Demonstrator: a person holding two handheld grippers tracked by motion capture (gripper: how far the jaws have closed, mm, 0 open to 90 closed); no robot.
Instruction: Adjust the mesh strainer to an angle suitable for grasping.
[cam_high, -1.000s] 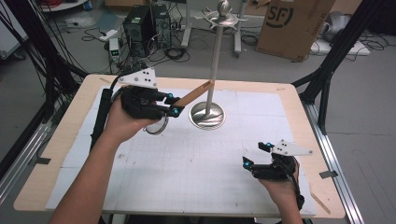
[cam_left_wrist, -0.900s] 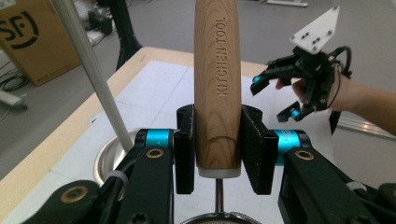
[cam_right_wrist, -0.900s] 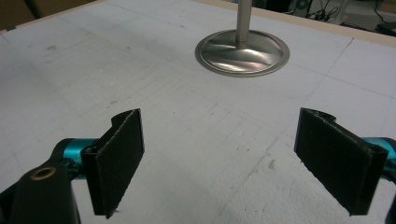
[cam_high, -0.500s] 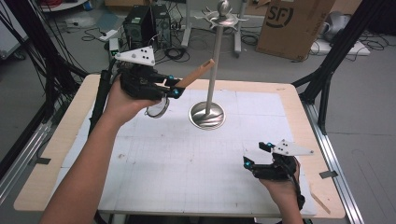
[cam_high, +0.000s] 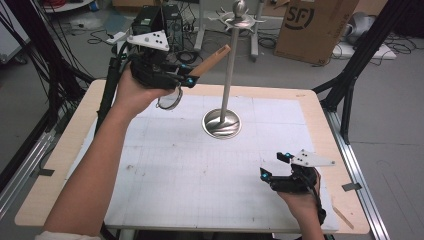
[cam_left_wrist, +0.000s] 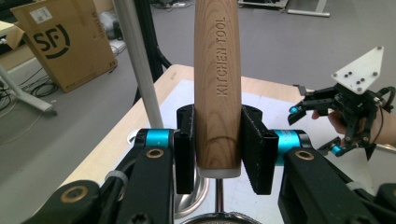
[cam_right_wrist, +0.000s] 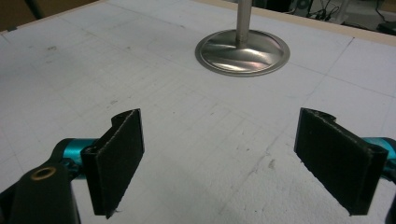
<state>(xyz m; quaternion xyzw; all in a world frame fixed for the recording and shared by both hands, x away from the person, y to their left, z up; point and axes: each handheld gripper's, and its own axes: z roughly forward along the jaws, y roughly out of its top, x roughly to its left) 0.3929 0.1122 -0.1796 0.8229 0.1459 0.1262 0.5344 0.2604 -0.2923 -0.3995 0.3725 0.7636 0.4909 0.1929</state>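
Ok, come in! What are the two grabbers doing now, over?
Left gripper shut on wooden-handled utensil, held above the table. Right gripper open, low over the white mat. Metal stand pole close beside the handle tip.

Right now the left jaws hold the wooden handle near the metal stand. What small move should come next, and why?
Probably lift the left gripper a little higher and toward the top of the stand. Its jaws are shut on the wooden handle, whose tip is below the hooks at the top. The round strainer end hangs under the hand. The right gripper rests open on the table.
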